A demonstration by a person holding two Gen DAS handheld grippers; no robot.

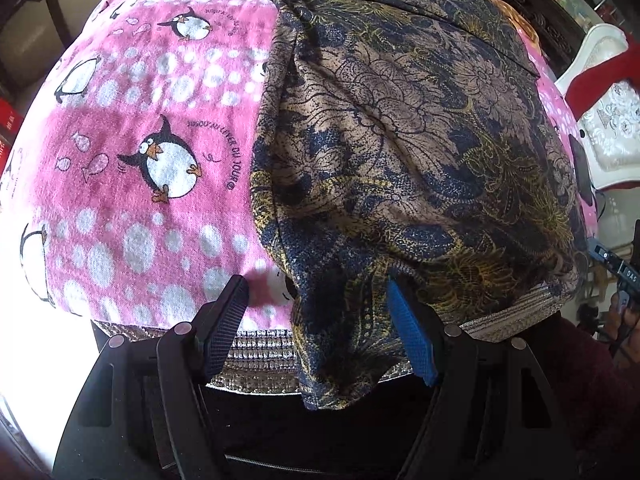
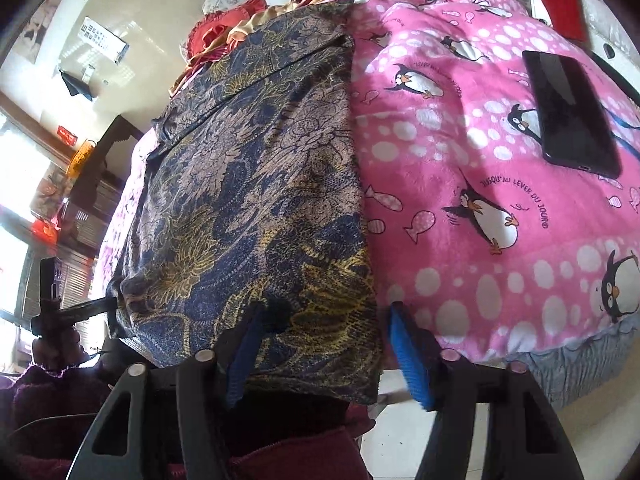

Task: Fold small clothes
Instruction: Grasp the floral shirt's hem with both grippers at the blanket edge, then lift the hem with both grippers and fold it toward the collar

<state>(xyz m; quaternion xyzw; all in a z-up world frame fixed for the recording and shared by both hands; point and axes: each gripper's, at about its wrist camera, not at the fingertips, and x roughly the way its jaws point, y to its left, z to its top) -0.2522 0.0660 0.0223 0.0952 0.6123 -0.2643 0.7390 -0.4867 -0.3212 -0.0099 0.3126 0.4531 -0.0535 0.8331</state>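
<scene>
Left gripper: we see its jaws spread wide, a hanging corner of the patterned garment between them; the blue pad lies against the cloth's edge, the dark pad stands clear, so nothing is clamped.
Right gripper: we see the garment's other near corner draped over one pad; the bright blue pad stands apart from the cloth, so it is released.
Garment: it runs straight ahead of both grippers, up the bed, folded flat, near hem hanging over the edge.
Surface: a pink penguin blanket on either side of the garment.
Around: a dark phone lies well ahead of the right gripper on its outer side; red and gold pillows at the far end.
Room: white chair beyond the left gripper's view; cream wall, bright windows.
</scene>
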